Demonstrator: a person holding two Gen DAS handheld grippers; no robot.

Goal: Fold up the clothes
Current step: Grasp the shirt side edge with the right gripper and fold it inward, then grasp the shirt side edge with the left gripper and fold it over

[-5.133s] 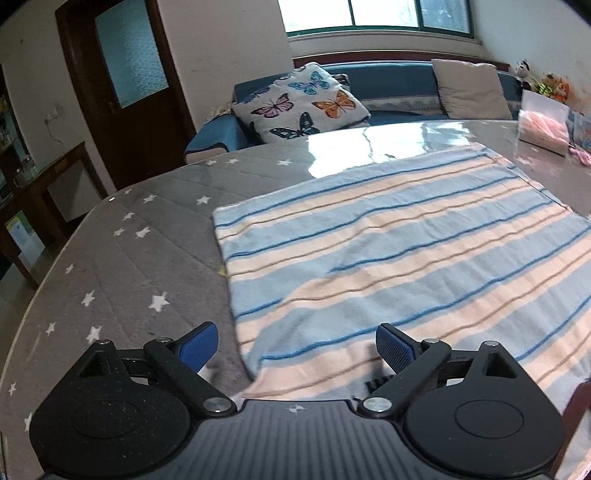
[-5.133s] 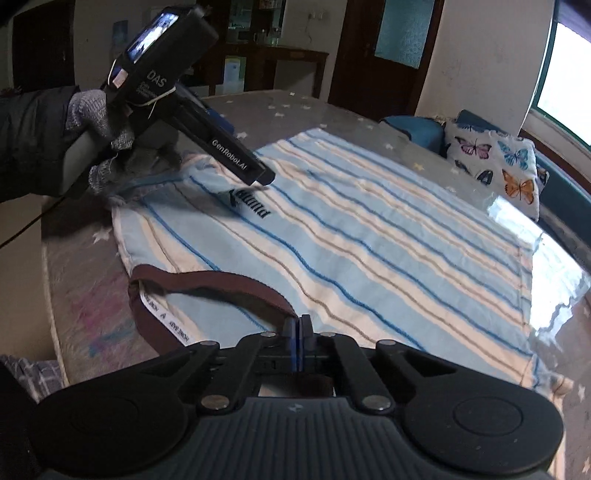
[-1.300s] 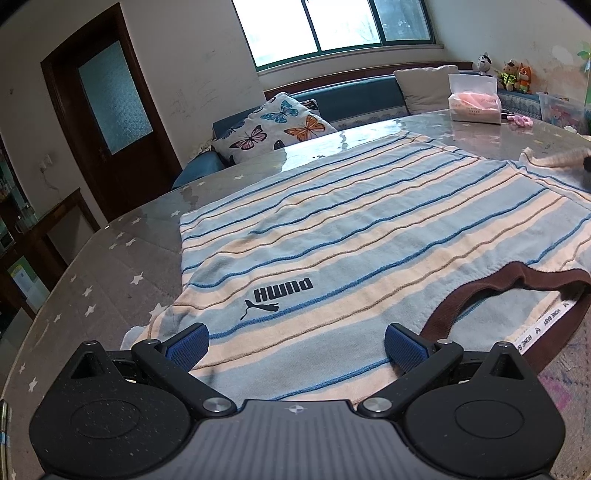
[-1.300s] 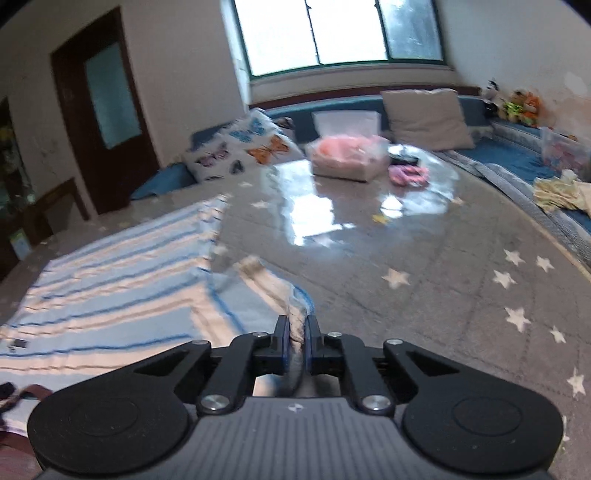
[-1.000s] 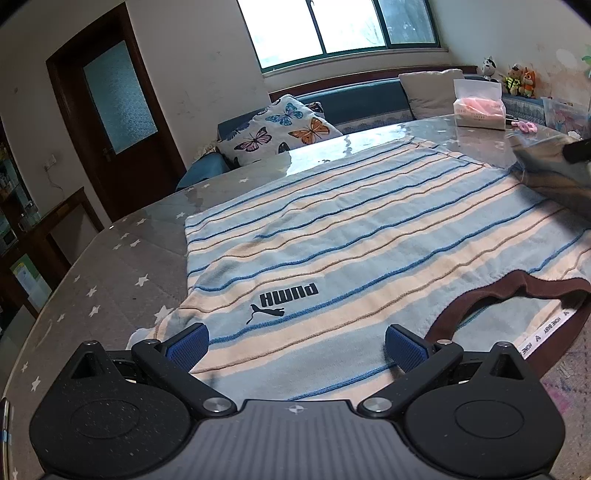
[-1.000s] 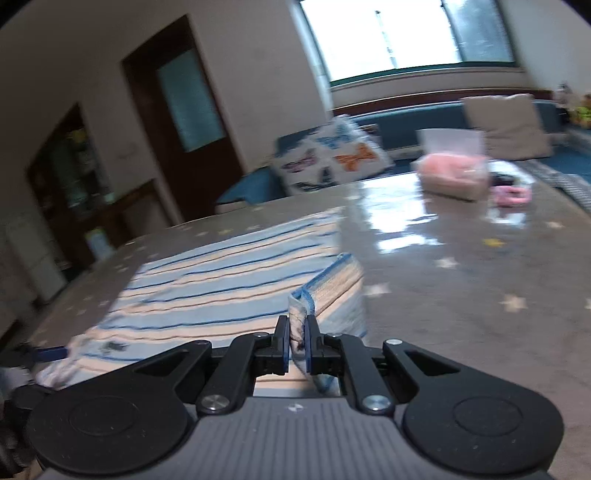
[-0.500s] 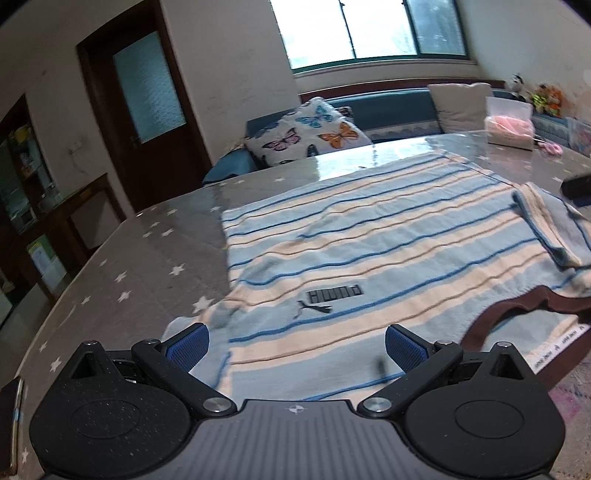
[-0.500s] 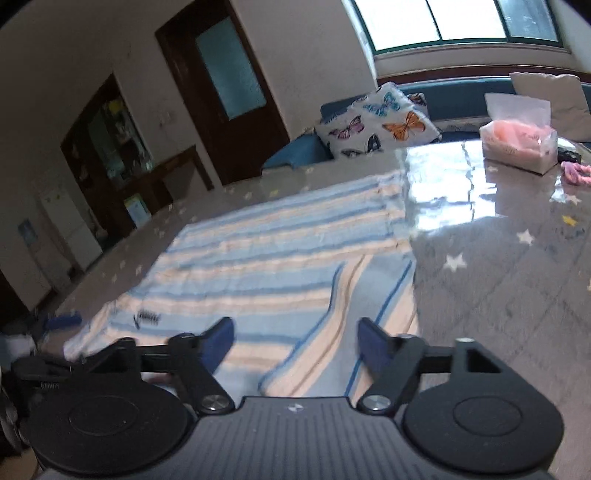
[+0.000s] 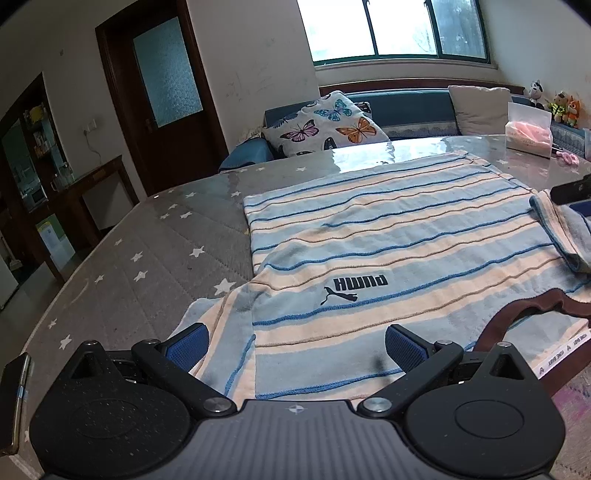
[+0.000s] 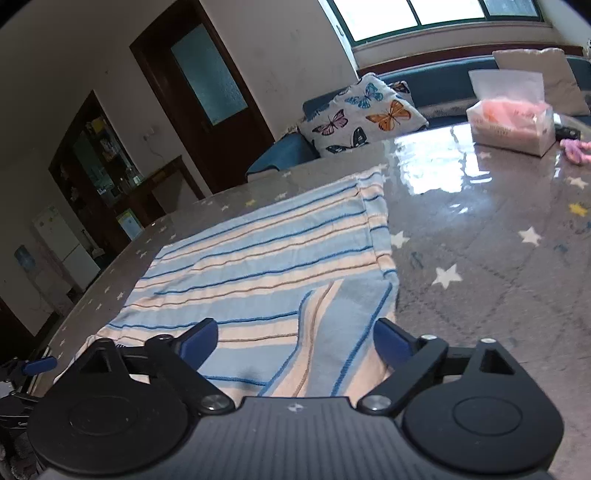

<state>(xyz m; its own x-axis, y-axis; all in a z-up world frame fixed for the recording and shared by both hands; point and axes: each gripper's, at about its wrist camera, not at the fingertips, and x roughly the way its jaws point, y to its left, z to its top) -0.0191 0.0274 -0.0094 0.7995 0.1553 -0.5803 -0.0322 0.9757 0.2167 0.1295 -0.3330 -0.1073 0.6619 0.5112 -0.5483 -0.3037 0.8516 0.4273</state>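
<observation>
A daylit living room around a large grey, star-printed table (image 9: 155, 266).

We see pale plastered walls (image 9: 251, 55) and a dark wooden door with a frosted glass pane (image 9: 166, 85) at the left; beside it a dark wooden sideboard (image 9: 92, 184) stands before an open shelf of small items. We find a wide green-framed window (image 9: 399, 29) at the back, its daylight glaring off the glossy tabletop. Under it runs a blue sofa (image 9: 413, 107) bearing a white cushion printed with butterflies (image 9: 325, 125) and a plain beige cushion (image 9: 480, 107). In the right wrist view we make out a white refrigerator (image 10: 62, 243) far left.
</observation>
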